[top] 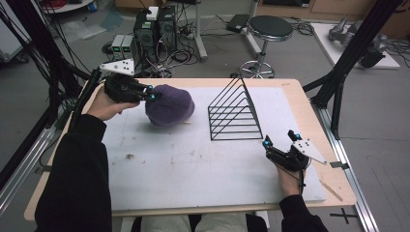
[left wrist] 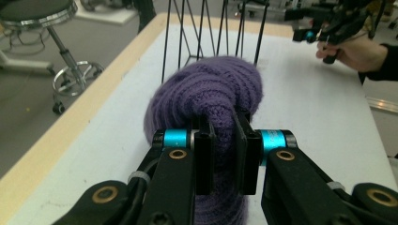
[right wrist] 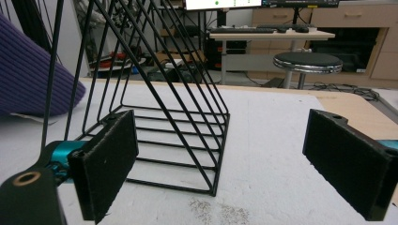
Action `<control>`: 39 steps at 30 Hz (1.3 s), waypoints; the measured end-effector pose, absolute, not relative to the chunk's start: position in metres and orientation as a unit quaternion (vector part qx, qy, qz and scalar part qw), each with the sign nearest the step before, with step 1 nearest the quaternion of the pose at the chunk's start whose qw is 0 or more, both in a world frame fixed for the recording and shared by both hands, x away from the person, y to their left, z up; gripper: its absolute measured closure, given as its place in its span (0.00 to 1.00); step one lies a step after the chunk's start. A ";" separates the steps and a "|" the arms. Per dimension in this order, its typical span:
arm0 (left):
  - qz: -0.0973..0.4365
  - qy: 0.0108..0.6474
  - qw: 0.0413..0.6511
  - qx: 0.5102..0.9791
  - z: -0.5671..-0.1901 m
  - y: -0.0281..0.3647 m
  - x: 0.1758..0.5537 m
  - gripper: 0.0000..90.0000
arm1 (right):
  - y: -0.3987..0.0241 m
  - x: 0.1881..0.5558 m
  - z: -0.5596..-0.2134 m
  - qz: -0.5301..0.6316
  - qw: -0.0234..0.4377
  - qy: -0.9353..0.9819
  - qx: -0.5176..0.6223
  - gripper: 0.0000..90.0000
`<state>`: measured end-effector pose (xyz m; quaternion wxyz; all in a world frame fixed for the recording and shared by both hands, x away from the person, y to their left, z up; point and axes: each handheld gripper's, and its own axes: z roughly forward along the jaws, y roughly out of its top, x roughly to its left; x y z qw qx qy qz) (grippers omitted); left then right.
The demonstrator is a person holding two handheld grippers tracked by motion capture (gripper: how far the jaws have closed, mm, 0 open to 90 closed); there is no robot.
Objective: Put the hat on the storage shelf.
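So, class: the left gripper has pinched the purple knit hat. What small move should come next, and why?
Probably carry the purple knit hat toward the black wire rack: the left gripper is shut on a fold, and the right gripper waits open beside the rack.

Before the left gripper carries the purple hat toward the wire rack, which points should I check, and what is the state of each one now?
1. Left gripper grips the purple knit hat: ok, the jaws pinch a fold of the knit.
2. Hat lifted free of the white mat: cannot tell; its lower part seems to touch the mat.
3. Black wire rack stands upright on the mat: ok.
4. Mat between hat and rack free of things: ok.
5. Right gripper away from the rack: ok, it stands near the mat's right edge with jaws wide open, holding nothing.
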<state>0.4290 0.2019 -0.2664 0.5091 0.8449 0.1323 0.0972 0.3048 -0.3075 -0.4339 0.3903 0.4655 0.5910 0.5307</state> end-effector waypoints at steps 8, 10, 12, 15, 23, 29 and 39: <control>0.109 0.107 0.539 0.828 -0.243 0.200 0.414 0.90 | -0.307 0.305 -0.434 0.533 0.388 0.593 0.463 0.11; 0.112 0.099 0.544 0.825 -0.238 0.199 0.410 0.90 | -0.307 0.305 -0.434 0.534 0.388 0.592 0.462 0.11; 0.114 0.089 0.549 0.823 -0.232 0.197 0.406 0.90 | -0.307 0.304 -0.434 0.534 0.385 0.593 0.463 0.11; 0.117 0.072 0.556 0.820 -0.225 0.194 0.400 0.89 | -0.307 0.304 -0.434 0.536 0.385 0.593 0.461 0.11; 0.123 0.025 0.574 0.809 -0.202 0.179 0.382 0.89 | -0.307 0.305 -0.433 0.537 0.388 0.594 0.456 0.11; 0.125 -0.003 0.578 0.807 -0.192 0.166 0.370 0.89 | -0.307 0.304 -0.433 0.538 0.388 0.593 0.457 0.11; 0.108 -0.035 0.629 0.769 -0.183 0.154 0.356 0.89 | -0.307 0.303 -0.433 0.542 0.385 0.592 0.456 0.11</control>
